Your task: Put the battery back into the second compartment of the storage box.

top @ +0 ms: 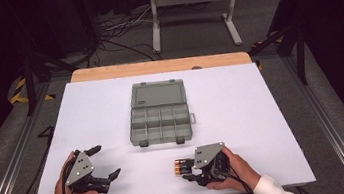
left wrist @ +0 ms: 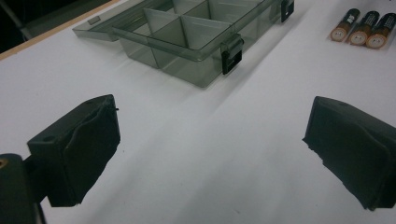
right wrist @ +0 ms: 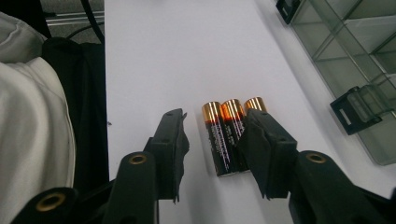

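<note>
A: Where do the 3 black-and-copper cylindrical batteries [right wrist: 229, 135] lie?

B: Side by side, touching, on the white table top [top: 263, 115] near its near edge, right of centre. They sit just near of the translucent grey plastic compartment box [top: 161, 123], whose lid lies open flat on the far side. They are outside the box, a little apart from its near right corner.

A: So how far along is the work?

B: By the look of it, barely begun. All the compartments that can be seen look bare, and all 3 batteries are on the table. Sorting them into the box would be what is left, if that is the aim.

A: And the right gripper [right wrist: 212, 140]?

B: In the right gripper view its 2 black jaws are part-way closed and straddle the row. The right jaw lies over the rightmost battery; the left jaw stands clear of the leftmost one, with bare table in the gap. Nothing is clamped yet, so it counts as released.

A: The left gripper [top: 104, 162]?

B: Held at the near left of the table, well apart from batteries and box. In the left gripper view its jaws gape wide with bare white table between them. It holds and touches nothing.
</note>
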Available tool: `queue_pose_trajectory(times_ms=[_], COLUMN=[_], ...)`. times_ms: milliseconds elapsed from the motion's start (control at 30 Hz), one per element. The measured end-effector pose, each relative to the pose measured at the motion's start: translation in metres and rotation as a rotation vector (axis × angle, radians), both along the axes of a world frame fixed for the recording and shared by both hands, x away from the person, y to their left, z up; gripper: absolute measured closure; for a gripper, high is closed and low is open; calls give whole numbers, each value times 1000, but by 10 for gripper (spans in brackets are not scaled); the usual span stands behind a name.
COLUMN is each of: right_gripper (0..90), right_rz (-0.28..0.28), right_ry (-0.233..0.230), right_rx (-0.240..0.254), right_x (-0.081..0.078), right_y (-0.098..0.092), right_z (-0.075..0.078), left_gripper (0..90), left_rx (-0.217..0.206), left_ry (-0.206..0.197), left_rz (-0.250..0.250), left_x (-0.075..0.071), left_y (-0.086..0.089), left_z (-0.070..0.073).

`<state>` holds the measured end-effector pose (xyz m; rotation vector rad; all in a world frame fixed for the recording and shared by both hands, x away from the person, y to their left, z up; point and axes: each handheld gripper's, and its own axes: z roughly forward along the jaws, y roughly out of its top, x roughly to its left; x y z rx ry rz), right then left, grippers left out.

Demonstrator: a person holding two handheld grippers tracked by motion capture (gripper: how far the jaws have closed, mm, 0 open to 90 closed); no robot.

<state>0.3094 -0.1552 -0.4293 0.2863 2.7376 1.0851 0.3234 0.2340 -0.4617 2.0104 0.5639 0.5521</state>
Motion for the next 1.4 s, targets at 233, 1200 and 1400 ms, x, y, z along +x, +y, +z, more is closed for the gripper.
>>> queue_pose_trajectory(times_ms=[233,1200,1400], right_gripper=[610,746,774], right_rz=[14,36,32], right_ry=[10,37,89], right_rx=[-25,-74,-80], right_x=[0,3,7], right_y=[3,16,17], right_z=[-5,-19,-18], left_gripper=[37,41,41], left_rx=[6,10,9], left_ry=[5,11,14], left_rz=[-5,-6,-10], left_x=[0,1,1], left_y=[-1,-2,-3], left_z=[-1,-1,-1])
